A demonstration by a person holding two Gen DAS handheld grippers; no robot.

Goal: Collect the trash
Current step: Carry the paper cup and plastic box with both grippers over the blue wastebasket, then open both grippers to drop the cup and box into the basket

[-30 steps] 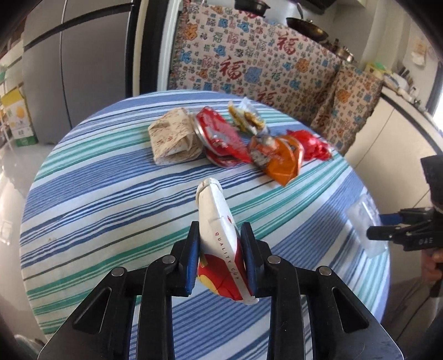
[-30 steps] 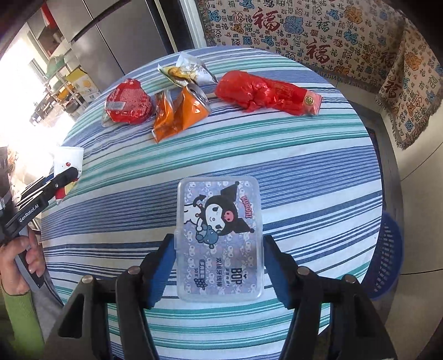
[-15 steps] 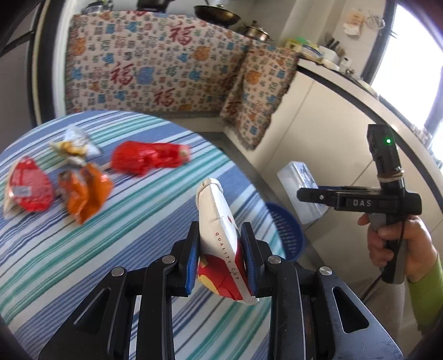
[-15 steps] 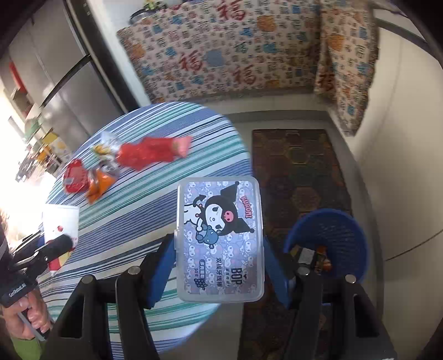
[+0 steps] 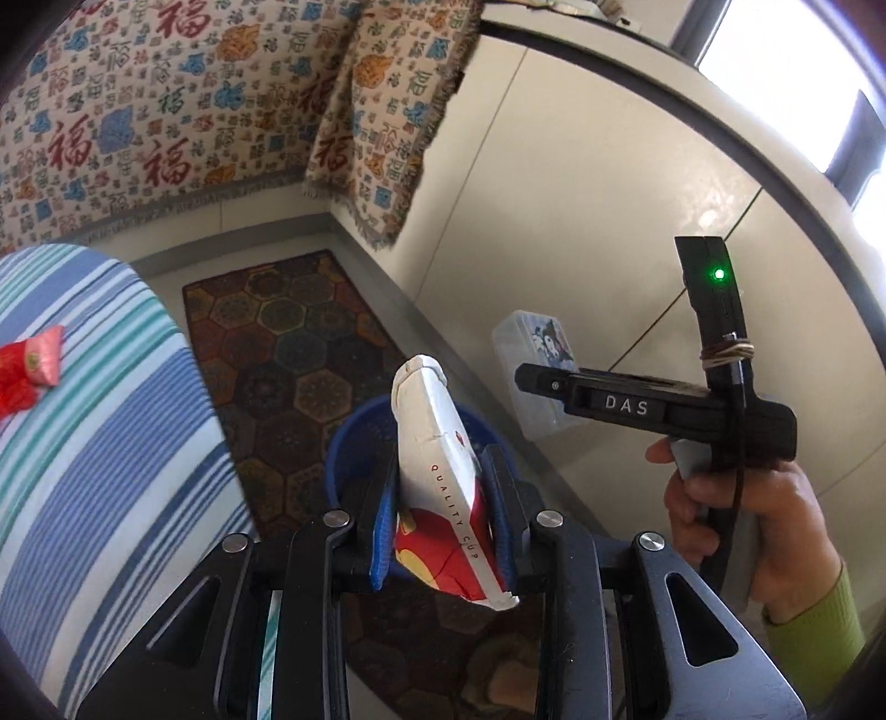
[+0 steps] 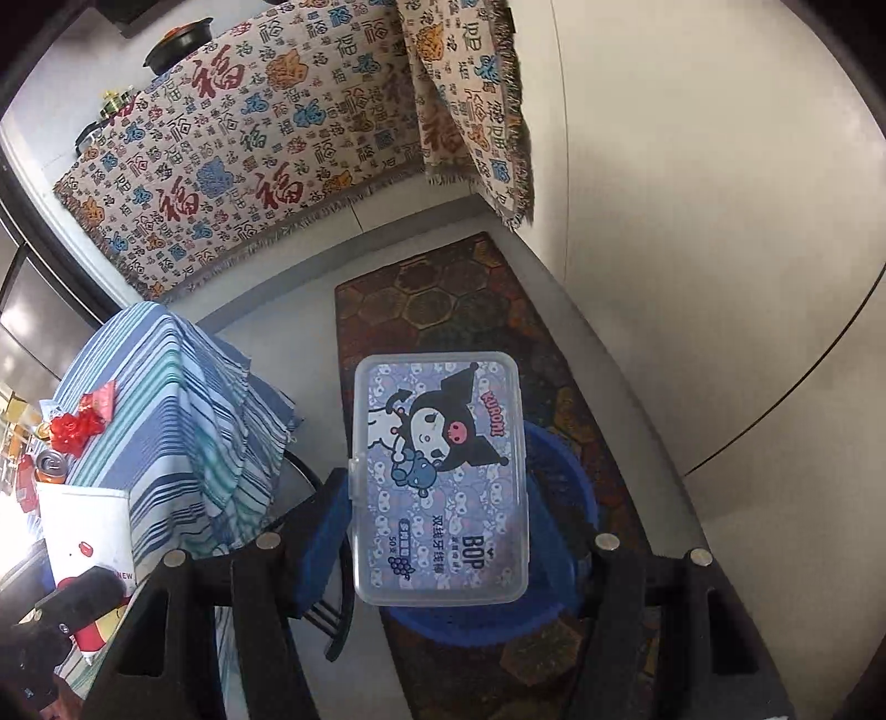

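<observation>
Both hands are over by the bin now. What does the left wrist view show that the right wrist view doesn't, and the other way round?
Only the left wrist view: the person's hand on the right gripper's handle, a green sleeve cuff, a lit green light.

Only the right wrist view: the printed lid of the clear plastic box head-on, a crushed can on the table, pots on the counter.

Both: the blue bin on the patterned rug, the flattened paper cup in the left gripper, the striped tablecloth, the red wrapper.

A patterned cloth (image 6: 232,138) hangs over the counter above a dark hexagon-patterned rug (image 6: 443,299) on the floor.
</observation>
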